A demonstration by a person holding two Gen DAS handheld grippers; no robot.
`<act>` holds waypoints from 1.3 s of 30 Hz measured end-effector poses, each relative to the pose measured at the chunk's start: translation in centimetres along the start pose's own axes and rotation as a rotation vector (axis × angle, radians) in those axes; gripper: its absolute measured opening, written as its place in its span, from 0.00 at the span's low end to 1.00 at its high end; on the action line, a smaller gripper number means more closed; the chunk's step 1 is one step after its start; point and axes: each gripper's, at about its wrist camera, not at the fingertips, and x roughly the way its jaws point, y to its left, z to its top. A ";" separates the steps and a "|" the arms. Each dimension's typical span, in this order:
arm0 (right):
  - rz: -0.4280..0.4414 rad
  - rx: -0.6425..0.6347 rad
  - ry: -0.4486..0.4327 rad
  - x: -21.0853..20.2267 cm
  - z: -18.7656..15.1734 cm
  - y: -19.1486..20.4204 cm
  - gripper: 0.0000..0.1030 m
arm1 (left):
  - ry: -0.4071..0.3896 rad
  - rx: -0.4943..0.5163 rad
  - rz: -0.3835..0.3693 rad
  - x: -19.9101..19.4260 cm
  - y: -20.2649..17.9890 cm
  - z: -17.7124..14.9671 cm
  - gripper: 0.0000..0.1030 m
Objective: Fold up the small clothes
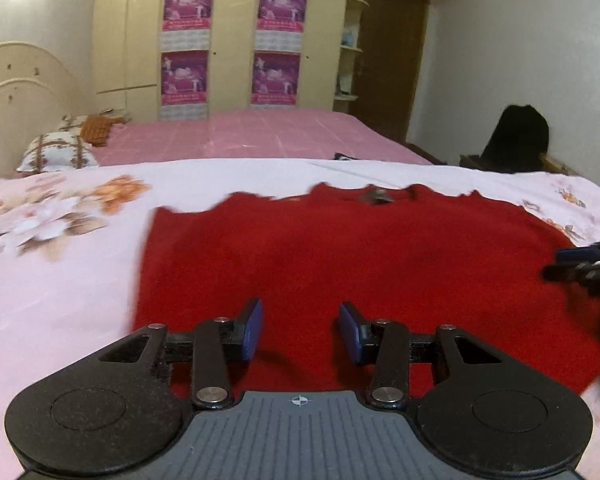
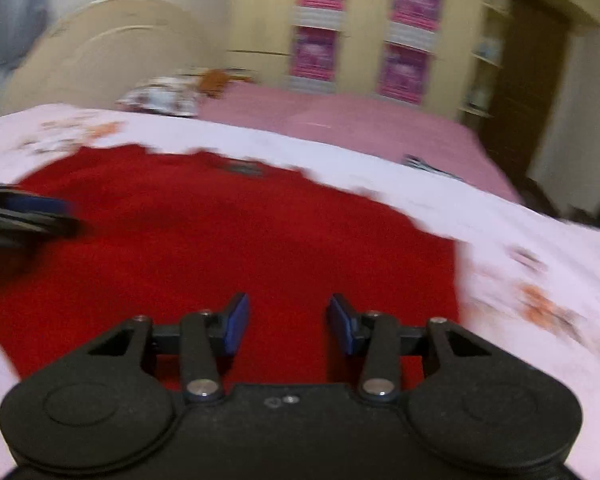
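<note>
A red garment (image 1: 340,264) lies spread flat on the bed's floral sheet (image 1: 60,248), its collar and small label turned toward the far edge of that sheet and its hem toward the near edge; the cloth looks smooth across the middle, and its far edge reads as jagged, though blur may account for that; the left gripper (image 1: 300,330) hangs just above the near part of the garment, toward its left side, blue pads (image 1: 249,330) apart with only bare red cloth showing between them, gripping nothing; the right gripper (image 2: 288,322) hangs over the near part as well, closer to the garment's right edge, its pads (image 2: 236,324) likewise parted and empty; in the left wrist view the right gripper's fingertips come in from the right edge of the frame over the garment's right side, and in the right wrist view the left gripper shows at the left edge over the cloth; whether either tool touches the fabric cannot be told; the right wrist view is blurred; past the floral sheet a pink sheet (image 1: 260,136) covers the far part of the bed, with patterned pillows (image 1: 58,154) by the cream headboard (image 1: 16,76) at the far left corner; a cream wardrobe (image 1: 228,40) bearing four purple posters (image 1: 188,4) stands behind.
</note>
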 end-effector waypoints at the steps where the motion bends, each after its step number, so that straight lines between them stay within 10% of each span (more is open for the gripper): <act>1: -0.024 0.043 0.008 -0.3 -0.5 -1.8 0.41 | 0.001 0.008 0.003 -0.2 0.2 -0.1 0.42; 8: 0.061 0.114 -0.056 -3.7 0.7 -0.5 0.41 | 0.002 0.017 -0.041 -1.8 -5.2 0.6 0.42; 15: 0.152 -0.076 0.042 -3.0 -2.9 8.2 0.42 | 0.037 0.041 -0.046 -2.7 -6.5 -3.2 0.42; 24: 0.059 0.029 0.033 -5.3 -5.6 1.3 0.44 | 0.036 -0.035 0.003 -5.8 0.4 -4.8 0.42; 39: -0.005 0.183 0.007 -6.6 -6.3 -2.9 0.34 | 0.034 -0.076 0.092 -5.9 1.3 -5.2 0.42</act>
